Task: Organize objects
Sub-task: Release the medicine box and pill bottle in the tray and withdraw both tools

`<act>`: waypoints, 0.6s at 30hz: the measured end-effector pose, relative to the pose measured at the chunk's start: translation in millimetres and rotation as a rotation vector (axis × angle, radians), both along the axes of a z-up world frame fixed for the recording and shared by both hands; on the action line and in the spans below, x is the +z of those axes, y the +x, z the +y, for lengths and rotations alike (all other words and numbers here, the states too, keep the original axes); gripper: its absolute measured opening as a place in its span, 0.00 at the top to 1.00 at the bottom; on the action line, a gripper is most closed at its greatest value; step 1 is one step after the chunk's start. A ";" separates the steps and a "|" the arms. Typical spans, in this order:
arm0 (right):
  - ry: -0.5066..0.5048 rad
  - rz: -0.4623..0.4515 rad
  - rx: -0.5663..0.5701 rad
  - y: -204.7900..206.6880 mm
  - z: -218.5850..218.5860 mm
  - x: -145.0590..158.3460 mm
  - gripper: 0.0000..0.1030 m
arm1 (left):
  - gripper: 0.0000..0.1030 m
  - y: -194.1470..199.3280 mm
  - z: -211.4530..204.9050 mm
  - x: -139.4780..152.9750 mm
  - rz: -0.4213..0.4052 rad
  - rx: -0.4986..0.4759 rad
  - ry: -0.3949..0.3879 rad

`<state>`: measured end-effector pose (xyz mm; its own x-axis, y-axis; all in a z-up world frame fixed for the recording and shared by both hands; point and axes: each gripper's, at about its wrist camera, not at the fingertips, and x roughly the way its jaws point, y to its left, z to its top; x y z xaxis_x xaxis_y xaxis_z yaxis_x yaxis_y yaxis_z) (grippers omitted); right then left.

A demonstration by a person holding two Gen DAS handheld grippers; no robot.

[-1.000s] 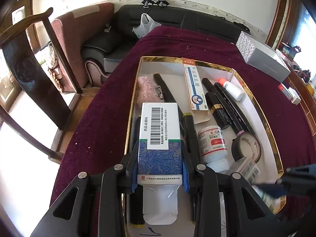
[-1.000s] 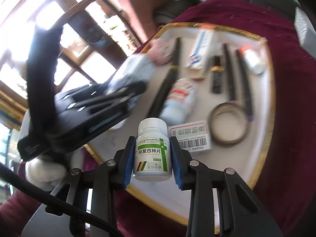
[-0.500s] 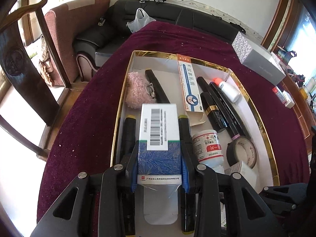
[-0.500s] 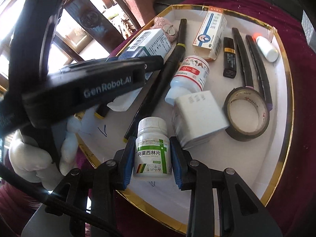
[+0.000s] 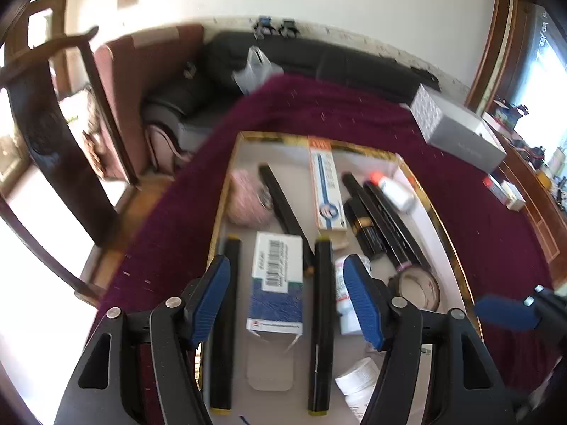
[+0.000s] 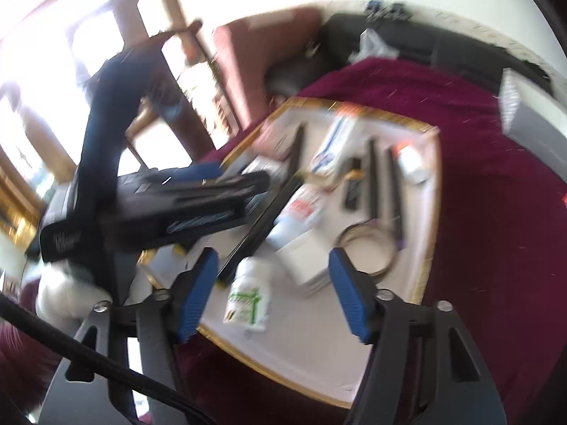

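**Medicine box and pill bottle set down in the tray**

Medicine box (image 5: 277, 276) lies in the gold-rimmed tray (image 5: 457, 258), left of the pill bottle (image 6: 250, 295). Left gripper (image 5: 288, 301) and right gripper (image 6: 274, 295) have just been opening; both stand clear. Light, crushable card: hold its long sides. Bottle: smooth, rolls.

A gold-rimmed tray (image 5: 450, 248) sits on the maroon-covered surface (image 5: 319, 106), crowded with items. Between the spread fingers of the left tool (image 5: 287, 301) lies a blue-and-white box (image 5: 276, 283), flanked closely by two black markers (image 5: 225, 318), leaving narrow gaps. A tape roll (image 5: 418, 287) and bottles fill the right side. Bare tray floor shows near the right tool (image 6: 273, 294), beside a white bottle (image 6: 248, 297). A grey box (image 5: 457, 131) stands well apart.
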<state>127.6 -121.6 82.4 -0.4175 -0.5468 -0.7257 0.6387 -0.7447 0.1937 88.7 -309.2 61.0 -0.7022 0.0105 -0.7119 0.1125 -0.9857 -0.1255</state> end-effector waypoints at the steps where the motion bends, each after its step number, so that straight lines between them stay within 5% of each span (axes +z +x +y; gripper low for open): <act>1: -0.011 0.015 -0.027 -8.2 8.0 4.6 0.29 | 0.33 7.6 1.6 7.3 0.042 0.030 -0.038; 6: -0.016 0.078 -0.189 -24.0 35.7 16.4 0.25 | 0.14 43.9 17.0 39.0 0.230 0.147 -0.171; 9: 0.013 0.113 -0.278 -28.4 40.1 13.0 0.24 | 0.03 64.5 23.5 54.7 0.305 0.168 -0.145; 18: 0.096 0.198 -0.336 -8.3 49.3 11.6 0.22 | 0.01 86.8 19.8 58.3 0.266 0.252 -0.010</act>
<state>119.3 -72.4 94.0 -0.6983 -0.2892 -0.6548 0.3743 -0.9273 0.0104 175.5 -289.4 119.3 -0.8422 -0.1927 -0.5035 0.3171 -0.9323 -0.1736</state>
